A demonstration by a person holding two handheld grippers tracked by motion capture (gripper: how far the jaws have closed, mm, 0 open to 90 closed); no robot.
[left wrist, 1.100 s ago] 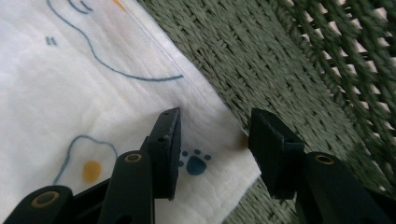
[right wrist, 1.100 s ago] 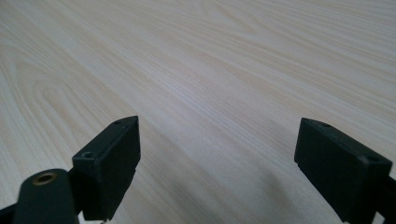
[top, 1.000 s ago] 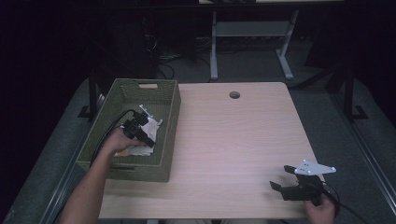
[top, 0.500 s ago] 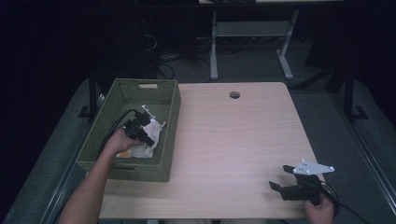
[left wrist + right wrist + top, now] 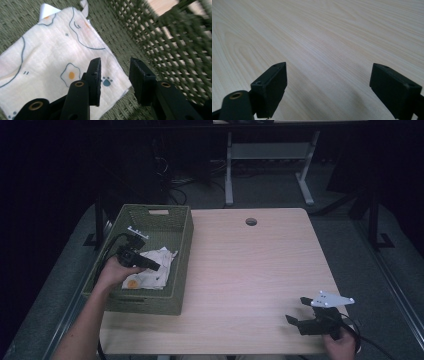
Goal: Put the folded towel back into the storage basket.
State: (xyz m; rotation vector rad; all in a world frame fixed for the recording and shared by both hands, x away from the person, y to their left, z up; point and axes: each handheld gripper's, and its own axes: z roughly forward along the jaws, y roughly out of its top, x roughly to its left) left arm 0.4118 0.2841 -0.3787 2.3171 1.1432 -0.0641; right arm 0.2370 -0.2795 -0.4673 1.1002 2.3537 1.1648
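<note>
With its jaws just sprung apart and nothing between them, the left gripper (image 5: 113, 75) hovers over the cream egg-printed cloth (image 5: 50, 65) lying in the green woven basket (image 5: 182, 245) at nine o'clock. I'd say the drop is done; next, lift clear. The right gripper (image 5: 328, 87) rests wide open at five o'clock.

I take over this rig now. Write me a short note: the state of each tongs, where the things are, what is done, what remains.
Left tongs: jaws just opened, nothing between them, above the cream cloth with fried-egg print.
Right tongs: open, empty, over the light wooden table.
The cloth lies inside the green woven basket.
Done: apparently cloth released in basket.
Left: probably withdraw left tongs.
</note>
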